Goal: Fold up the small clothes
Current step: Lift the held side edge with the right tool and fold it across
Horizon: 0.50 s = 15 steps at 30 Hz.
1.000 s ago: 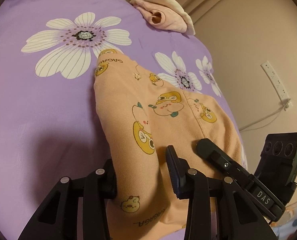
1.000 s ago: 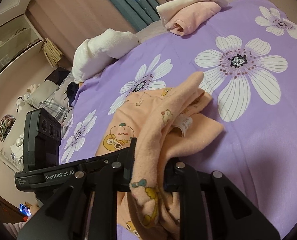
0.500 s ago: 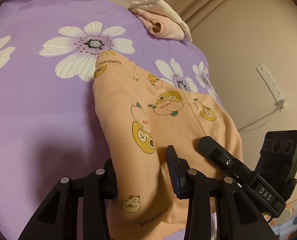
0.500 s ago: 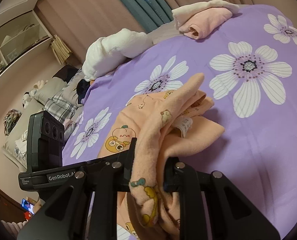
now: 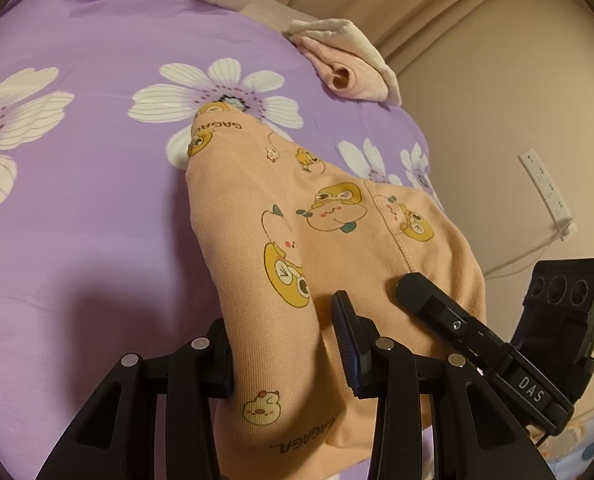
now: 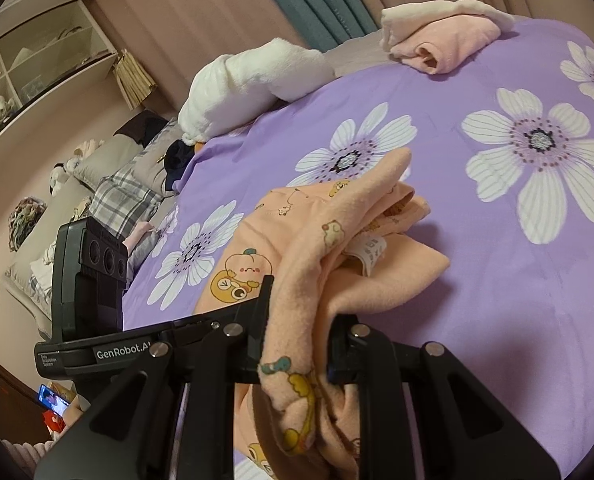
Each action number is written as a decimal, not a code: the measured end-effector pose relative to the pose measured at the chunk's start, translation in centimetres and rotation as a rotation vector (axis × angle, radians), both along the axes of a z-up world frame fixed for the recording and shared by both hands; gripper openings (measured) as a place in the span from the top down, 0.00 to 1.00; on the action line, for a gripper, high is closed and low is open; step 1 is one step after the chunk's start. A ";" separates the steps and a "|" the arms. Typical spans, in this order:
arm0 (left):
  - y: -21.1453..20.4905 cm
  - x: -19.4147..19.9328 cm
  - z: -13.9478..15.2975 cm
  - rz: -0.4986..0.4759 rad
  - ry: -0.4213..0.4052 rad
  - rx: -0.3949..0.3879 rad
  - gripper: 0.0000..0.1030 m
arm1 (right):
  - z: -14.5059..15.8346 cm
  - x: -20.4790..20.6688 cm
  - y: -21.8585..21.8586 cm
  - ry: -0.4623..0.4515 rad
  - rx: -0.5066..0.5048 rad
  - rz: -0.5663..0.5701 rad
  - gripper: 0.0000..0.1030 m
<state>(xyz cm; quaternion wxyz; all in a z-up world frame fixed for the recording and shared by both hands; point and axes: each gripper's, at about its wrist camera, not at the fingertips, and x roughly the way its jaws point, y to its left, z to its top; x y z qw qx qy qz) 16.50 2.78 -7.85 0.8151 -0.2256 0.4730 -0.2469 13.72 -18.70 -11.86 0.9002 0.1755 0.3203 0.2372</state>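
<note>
A small peach garment (image 5: 321, 224) printed with yellow cartoon animals lies on a purple flowered bedspread (image 5: 77, 200). My left gripper (image 5: 283, 344) is shut on its near edge and holds a fold of it up. My right gripper (image 6: 301, 332) is shut on another bunched edge of the same garment (image 6: 317, 240), whose white label shows. Each gripper appears in the other's view, the right one (image 5: 481, 332) close beside the left.
A folded pink and white garment (image 5: 349, 68) lies at the far edge of the bed, also in the right wrist view (image 6: 441, 36). A white plush pillow (image 6: 253, 80) sits near it. A wall with a power strip (image 5: 545, 192) lies to the right.
Both grippers have lifted and drawn back a little with the garment, so more of the bed and the far folded clothes show. Both grips are unchanged.
</note>
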 end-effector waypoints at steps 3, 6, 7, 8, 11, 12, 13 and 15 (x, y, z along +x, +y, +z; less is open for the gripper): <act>1.0 0.3 0.0 0.017 0.000 0.000 0.62 | 0.1 0.5 1.2 -0.005 -0.012 0.015 0.80; 2.0 0.6 -0.1 0.035 -0.001 0.004 0.62 | 0.2 1.2 2.2 -0.008 -0.013 0.028 0.80; 2.3 0.7 -0.1 0.039 -0.002 0.007 0.62 | 0.2 1.4 2.5 -0.007 -0.012 0.032 0.80; 2.5 0.8 -0.1 0.042 -0.002 0.010 0.62 | 0.1 1.6 2.8 -0.007 -0.012 0.035 0.80; 3.2 1.1 -0.1 0.048 -0.002 0.022 0.62 | 0.0 2.3 3.6 -0.005 -0.008 0.046 0.80; 3.4 1.2 -0.1 0.050 -0.002 0.026 0.62 | 0.0 2.5 3.8 -0.005 -0.008 0.049 0.80; 3.6 1.2 -0.2 0.051 -0.001 0.030 0.62 | 0.0 2.6 4.0 -0.004 -0.008 0.051 0.80; 3.9 1.4 -0.4 0.054 0.005 0.039 0.62 | -0.2 3.0 4.3 0.001 -0.002 0.054 0.80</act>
